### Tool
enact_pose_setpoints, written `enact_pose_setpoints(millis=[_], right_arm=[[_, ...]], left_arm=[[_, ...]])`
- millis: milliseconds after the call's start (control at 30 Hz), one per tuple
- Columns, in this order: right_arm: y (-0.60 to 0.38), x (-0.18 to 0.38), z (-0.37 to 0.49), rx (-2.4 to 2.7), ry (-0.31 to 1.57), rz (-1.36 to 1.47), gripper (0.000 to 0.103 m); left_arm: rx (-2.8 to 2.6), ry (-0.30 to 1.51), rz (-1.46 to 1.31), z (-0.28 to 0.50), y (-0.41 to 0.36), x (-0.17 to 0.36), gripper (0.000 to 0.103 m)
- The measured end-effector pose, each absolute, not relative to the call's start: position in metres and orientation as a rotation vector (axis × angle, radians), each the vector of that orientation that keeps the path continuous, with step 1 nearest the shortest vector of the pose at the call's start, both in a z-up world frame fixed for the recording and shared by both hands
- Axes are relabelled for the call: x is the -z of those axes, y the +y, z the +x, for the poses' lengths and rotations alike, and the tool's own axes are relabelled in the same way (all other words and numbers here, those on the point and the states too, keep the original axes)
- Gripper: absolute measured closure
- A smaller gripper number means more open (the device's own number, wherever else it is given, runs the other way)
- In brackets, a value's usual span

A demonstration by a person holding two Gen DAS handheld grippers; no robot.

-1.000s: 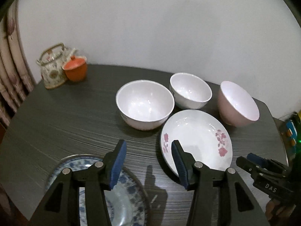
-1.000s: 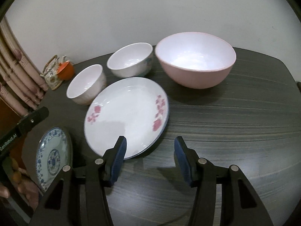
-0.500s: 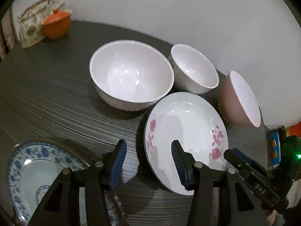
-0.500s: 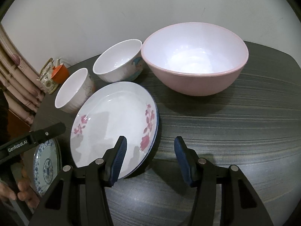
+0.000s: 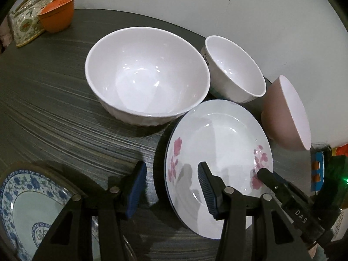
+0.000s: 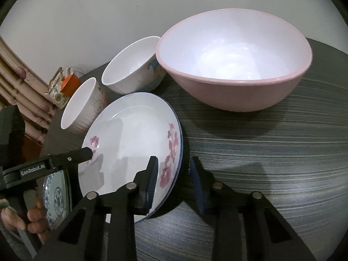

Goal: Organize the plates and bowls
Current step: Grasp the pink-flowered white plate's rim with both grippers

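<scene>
Pink-flowered plate (image 6: 130, 143): right gripper (image 6: 173, 181) is closing astride its rim to lift it; left gripper (image 5: 171, 188) is hanging unclenched beside it.

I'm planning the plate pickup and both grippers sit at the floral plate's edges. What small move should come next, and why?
Probably let the right gripper finish closing on the floral plate: its jaws are closing astride the near rim, one finger over the plate, one outside. The left gripper also straddles the opposite rim, open, so it could clamp next.
</scene>
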State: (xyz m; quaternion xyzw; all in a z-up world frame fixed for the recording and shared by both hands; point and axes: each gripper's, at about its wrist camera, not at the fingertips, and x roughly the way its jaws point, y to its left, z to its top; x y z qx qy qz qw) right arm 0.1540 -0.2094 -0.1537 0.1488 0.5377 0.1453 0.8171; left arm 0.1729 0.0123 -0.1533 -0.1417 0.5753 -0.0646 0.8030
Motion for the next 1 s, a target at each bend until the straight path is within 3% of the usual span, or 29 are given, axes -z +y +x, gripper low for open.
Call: enact_pose_setpoints(millis=[67,233,1000], right_arm=[[-0.210,0.154,0.156,-0.316,1.148,0.323,0.081],[-0.210,0.156,0.162,-0.321,1.153,0.321,0.087],[-0.221,0.143,0.148,-0.316,1.167,0.323,0.092]], left_arm=[[0.144,1.238,-0.298,0.174,0.008,0.155,0.058],[0.157,1.253,-0.294,0.175,-0.001,0.161,0.082],[0.172,1.234,-0.246,0.153,-0.017,0.153,0.085]])
